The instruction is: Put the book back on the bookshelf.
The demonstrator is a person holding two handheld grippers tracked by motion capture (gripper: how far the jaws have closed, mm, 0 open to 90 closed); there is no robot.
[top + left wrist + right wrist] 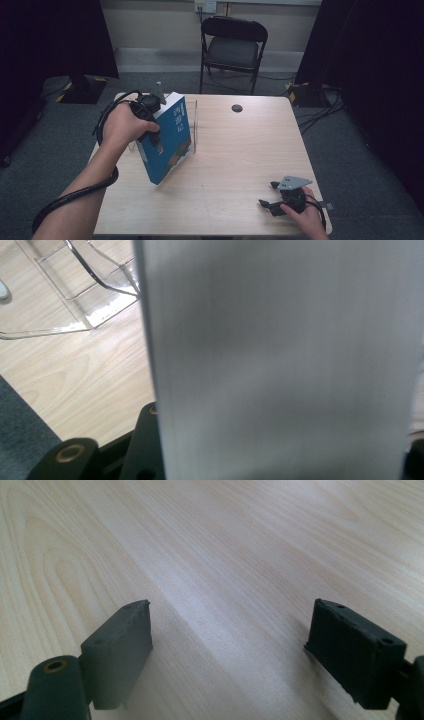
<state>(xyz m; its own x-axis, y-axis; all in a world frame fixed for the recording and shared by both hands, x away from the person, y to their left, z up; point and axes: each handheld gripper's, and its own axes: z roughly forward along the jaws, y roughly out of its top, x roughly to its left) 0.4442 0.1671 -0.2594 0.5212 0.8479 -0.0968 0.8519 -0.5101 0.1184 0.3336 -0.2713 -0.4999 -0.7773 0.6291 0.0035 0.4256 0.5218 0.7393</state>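
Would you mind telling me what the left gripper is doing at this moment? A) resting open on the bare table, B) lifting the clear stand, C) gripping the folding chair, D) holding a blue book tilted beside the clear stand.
D: in the high view the left gripper is shut on the blue book, which leans on its lower corner by the clear stand, while the right gripper sits open near the table's front edge.

Table – light wood, bare grain between and ahead of the jaws of the right gripper. Round dark grommet – set in the tabletop, well ahead of those jaws, near the far edge. Black folding chair – beyond that edge, on grey carpet. Loose cables lie on the carpet, off to the jaws' right.
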